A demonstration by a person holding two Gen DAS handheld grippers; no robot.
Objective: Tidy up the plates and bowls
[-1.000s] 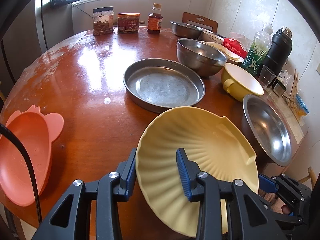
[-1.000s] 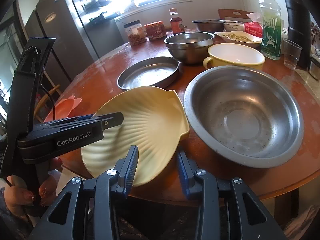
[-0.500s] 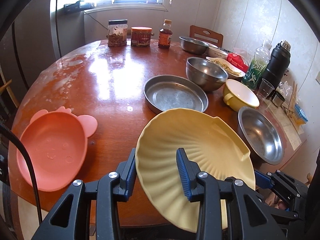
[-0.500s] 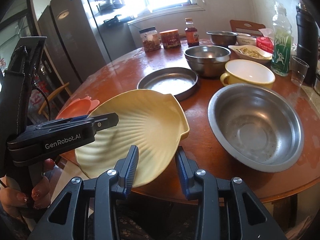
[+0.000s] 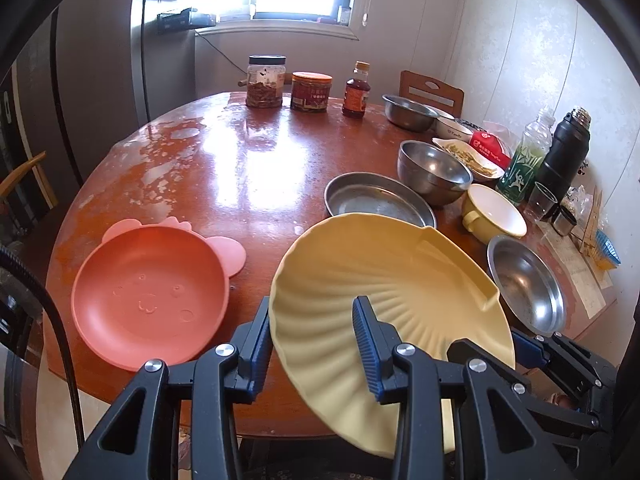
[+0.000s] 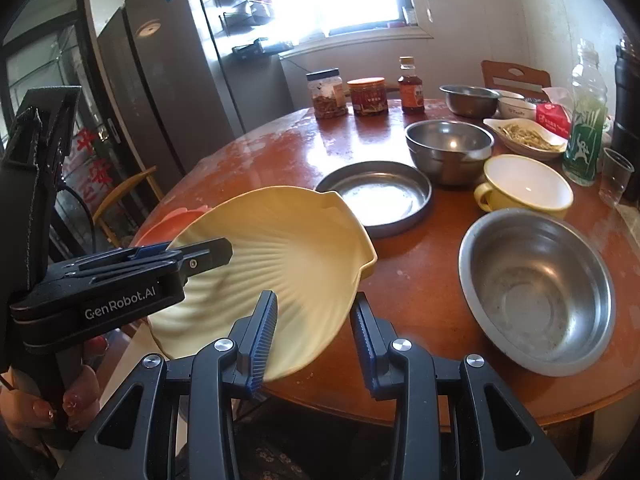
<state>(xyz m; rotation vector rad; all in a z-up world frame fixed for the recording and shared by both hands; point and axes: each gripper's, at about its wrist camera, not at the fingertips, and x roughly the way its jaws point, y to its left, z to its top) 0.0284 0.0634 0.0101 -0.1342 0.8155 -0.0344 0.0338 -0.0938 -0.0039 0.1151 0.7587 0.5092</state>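
Note:
My left gripper (image 5: 312, 344) is shut on the rim of a yellow shell-shaped plate (image 5: 384, 288) and holds it tilted in the air above the near table edge. The same plate shows in the right wrist view (image 6: 280, 256), with the left gripper (image 6: 200, 258) clamped on its left rim. My right gripper (image 6: 314, 340) is open; its left finger is at the plate's near rim and it holds nothing. A pink animal-shaped plate (image 5: 148, 292) lies on the table to the left. A flat steel pan (image 5: 376, 200) and several steel bowls (image 6: 536, 288) stand to the right.
A round red-brown table (image 5: 240, 168) carries jars and a sauce bottle (image 5: 356, 90) at the far side. A yellow cup-bowl (image 6: 528, 184), a dish of food, a green bottle (image 6: 586, 120), a black flask and a glass crowd the right. A fridge stands on the left.
Both grippers have risen and drawn back from the table, lifting the yellow plate higher. The pink plate has come fully into the left wrist view.

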